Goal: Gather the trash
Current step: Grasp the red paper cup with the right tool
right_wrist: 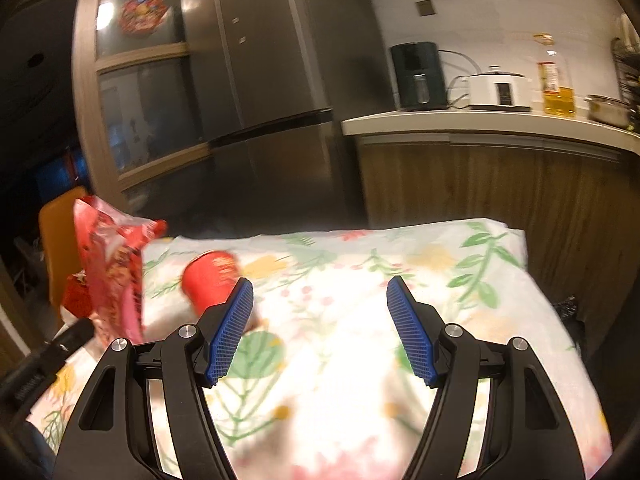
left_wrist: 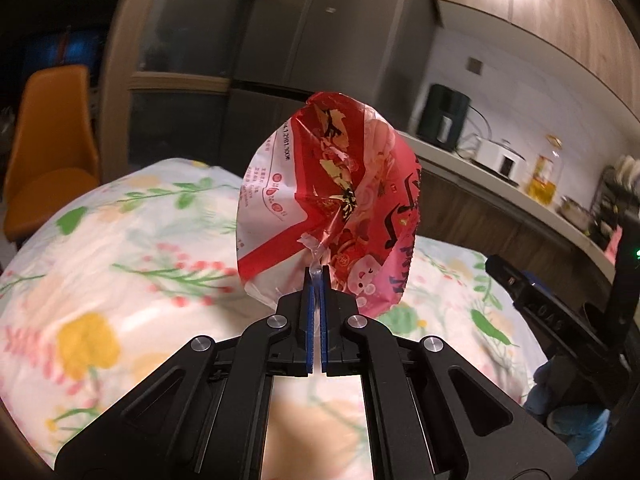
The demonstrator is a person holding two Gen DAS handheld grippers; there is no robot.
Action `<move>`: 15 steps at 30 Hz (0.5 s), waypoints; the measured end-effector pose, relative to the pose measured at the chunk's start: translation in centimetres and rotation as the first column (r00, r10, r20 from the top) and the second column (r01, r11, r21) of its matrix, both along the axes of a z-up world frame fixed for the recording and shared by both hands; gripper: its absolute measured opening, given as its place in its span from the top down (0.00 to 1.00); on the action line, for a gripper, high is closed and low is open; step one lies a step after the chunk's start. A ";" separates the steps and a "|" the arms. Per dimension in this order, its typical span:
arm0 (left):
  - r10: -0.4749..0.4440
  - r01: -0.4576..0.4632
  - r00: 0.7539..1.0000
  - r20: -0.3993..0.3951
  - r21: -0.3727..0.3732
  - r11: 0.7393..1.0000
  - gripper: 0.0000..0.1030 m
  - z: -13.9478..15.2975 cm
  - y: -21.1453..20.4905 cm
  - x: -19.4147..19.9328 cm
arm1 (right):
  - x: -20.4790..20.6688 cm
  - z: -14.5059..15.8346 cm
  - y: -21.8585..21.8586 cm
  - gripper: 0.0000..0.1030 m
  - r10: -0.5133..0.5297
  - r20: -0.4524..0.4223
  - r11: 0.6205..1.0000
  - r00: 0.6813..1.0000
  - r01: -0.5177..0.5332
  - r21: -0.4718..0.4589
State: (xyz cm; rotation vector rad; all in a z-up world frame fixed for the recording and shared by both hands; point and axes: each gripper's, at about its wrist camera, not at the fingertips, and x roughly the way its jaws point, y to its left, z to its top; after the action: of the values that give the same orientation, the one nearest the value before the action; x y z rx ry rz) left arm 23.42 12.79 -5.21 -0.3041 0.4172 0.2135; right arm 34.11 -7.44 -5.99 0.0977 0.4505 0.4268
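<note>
My left gripper [left_wrist: 318, 276] is shut on a corner of a crumpled red and white snack wrapper [left_wrist: 332, 200] and holds it up above the floral tablecloth [left_wrist: 120, 280]. The same wrapper [right_wrist: 114, 268] shows at the left of the right wrist view. My right gripper [right_wrist: 320, 300] is open and empty above the tablecloth [right_wrist: 360, 320]. A red paper cup [right_wrist: 210, 274] lies on its side on the cloth, just beyond and left of the right gripper's left fingertip [right_wrist: 240, 300].
An orange chair [left_wrist: 52, 148] stands at the table's far left. A grey fridge [right_wrist: 272, 92] and a glass-door cabinet [right_wrist: 140, 92] stand behind the table. A counter [right_wrist: 492, 124] at the right carries a dark appliance, a white cooker and an oil bottle.
</note>
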 end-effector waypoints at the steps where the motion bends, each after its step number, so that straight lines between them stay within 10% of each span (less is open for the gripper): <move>1: 0.014 -0.014 1.000 -0.001 -0.005 1.000 0.99 -0.1 0.5 -0.3 | 0.1 -0.1 0.7 0.29 0.021 -0.002 1.000 1.000 -0.021 -0.002; 15: 0.051 -0.051 0.999 -0.002 -0.053 0.997 0.99 -0.4 3.5 -2.0 | 4.2 -1.8 9.2 0.18 0.173 -0.061 0.980 0.983 -0.178 -0.088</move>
State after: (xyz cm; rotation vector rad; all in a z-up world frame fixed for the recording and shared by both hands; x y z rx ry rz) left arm 21.45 16.34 -5.58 -0.3674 0.4167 0.2530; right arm 38.35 1.75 -7.82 -0.0220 0.5328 0.5770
